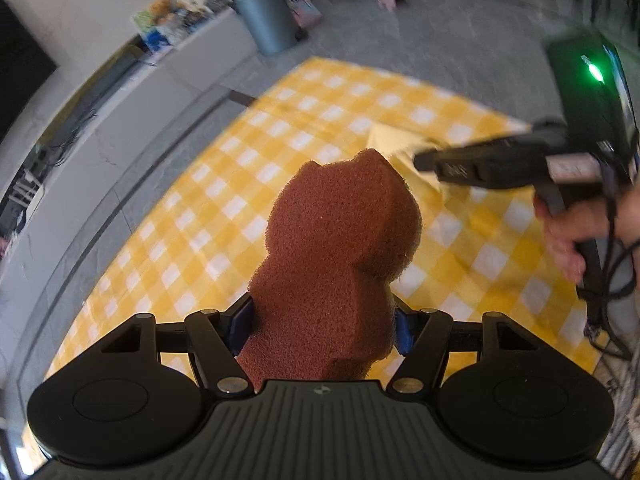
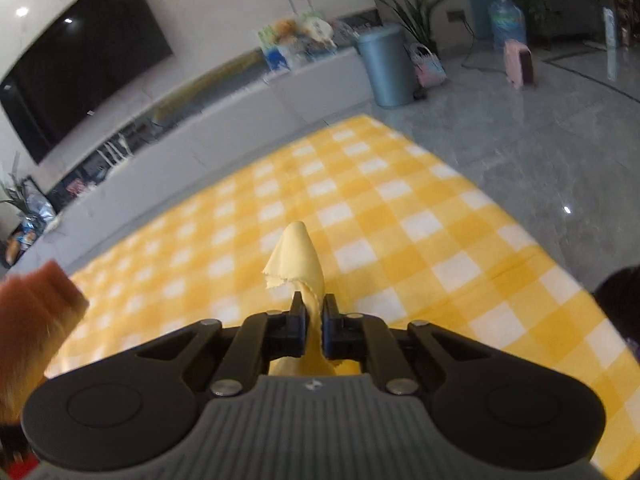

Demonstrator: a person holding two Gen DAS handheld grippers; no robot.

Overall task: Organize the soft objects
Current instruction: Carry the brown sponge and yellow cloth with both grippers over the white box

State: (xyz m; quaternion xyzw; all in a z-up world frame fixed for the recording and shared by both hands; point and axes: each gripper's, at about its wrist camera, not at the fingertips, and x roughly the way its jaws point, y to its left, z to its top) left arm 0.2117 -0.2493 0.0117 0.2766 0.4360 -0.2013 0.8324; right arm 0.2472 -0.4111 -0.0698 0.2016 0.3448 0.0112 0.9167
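Note:
My left gripper [image 1: 322, 330] is shut on a brown bear-shaped sponge [image 1: 336, 256] and holds it above the yellow-and-white checked cloth [image 1: 240, 184]. The sponge also shows, blurred, at the left edge of the right wrist view [image 2: 36, 312]. My right gripper [image 2: 314, 320] is shut on a pale yellow cloth [image 2: 298, 256] that sticks up between its fingers, above the checked cloth [image 2: 360, 216]. In the left wrist view the right gripper [image 1: 424, 160] comes in from the right, with the yellow cloth [image 1: 400, 140] hanging by its tip.
Grey tiled floor [image 2: 520, 128] surrounds the checked cloth. A blue-grey bin [image 2: 386, 68], a long low cabinet [image 2: 240, 120] with toys on top, a wall television [image 2: 84, 60], plants and a pink case [image 2: 518, 62] stand at the back.

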